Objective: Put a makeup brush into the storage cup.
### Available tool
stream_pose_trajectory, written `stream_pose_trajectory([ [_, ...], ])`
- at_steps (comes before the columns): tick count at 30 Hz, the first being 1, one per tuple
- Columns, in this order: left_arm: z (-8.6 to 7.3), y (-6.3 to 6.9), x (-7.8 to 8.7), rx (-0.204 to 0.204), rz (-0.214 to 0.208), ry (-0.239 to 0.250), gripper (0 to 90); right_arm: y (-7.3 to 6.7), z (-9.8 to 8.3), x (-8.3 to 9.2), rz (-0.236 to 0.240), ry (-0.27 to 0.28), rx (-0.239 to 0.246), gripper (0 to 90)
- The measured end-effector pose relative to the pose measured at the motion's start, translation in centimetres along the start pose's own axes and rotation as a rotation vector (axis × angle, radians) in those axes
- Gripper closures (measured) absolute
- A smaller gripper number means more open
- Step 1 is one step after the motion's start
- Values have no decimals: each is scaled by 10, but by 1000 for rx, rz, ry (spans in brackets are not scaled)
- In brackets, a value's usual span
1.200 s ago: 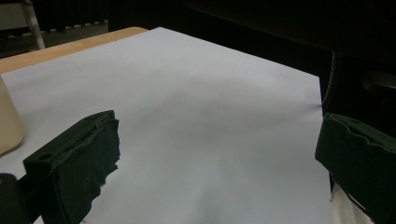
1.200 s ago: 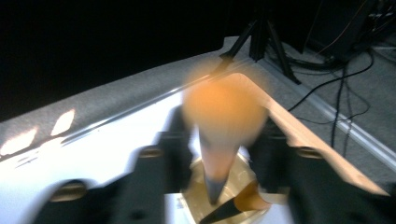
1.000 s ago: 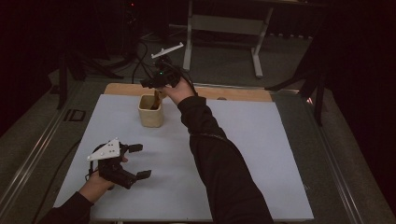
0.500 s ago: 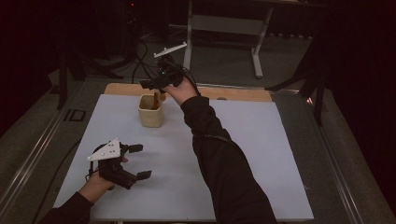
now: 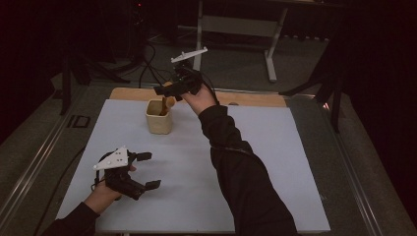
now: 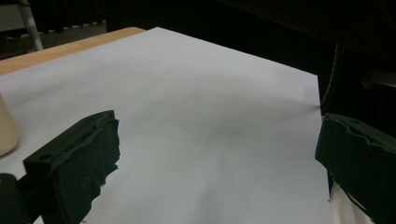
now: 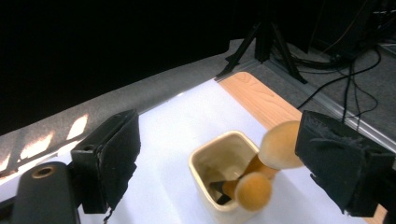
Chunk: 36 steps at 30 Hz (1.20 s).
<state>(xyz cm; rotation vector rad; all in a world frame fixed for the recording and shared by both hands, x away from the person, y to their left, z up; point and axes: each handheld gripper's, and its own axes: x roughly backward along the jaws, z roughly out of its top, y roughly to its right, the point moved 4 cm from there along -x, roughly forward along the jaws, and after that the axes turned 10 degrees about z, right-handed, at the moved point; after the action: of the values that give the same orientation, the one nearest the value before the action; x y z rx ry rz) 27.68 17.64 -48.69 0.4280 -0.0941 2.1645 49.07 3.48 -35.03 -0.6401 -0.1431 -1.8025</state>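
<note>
High view shows the right tool held above the cream square cup, which stands in the upper left part of the white sheet that covers the worktop, near the sheet's far edge. Wooden utensils with rounded ends stick up out of the cup and lean toward the tool. Right gripper view looks down into the cup at centre right of the frame, with the two rounded wooden ends rising from it; the upper one lies just beside the right-hand pad, and whether they touch I cannot tell. The jaws of this tool have just been opening and now stand wide apart, gripping nothing. At the lower left of the high view the left tool sits low over the sheet, well apart from the cup, with its grey three-cornered plate on top. Left gripper view shows its pads spread wide with bare white sheet between them, and the cup's side at the left edge of the frame.
</note>
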Motion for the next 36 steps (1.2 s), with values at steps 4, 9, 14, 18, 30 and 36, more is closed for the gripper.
stream_pose_trajectory([
  [4,1,0,1,4,2,8,3,0,-4,9,-4,6,1,139],
  [9,1,1,2,1,4,10,3,-1,-10,20,1,25,-2,139],
  [14,1,2,1,0,4,7,3,-3,-19,29,6,18,2,139],
  [18,1,2,1,-1,3,5,3,-3,-27,37,10,21,0,139],
  [30,1,2,1,3,5,9,3,-11,-46,56,28,42,19,139],
  [36,1,2,1,-2,5,6,3,-20,-53,65,39,52,36,139],
])
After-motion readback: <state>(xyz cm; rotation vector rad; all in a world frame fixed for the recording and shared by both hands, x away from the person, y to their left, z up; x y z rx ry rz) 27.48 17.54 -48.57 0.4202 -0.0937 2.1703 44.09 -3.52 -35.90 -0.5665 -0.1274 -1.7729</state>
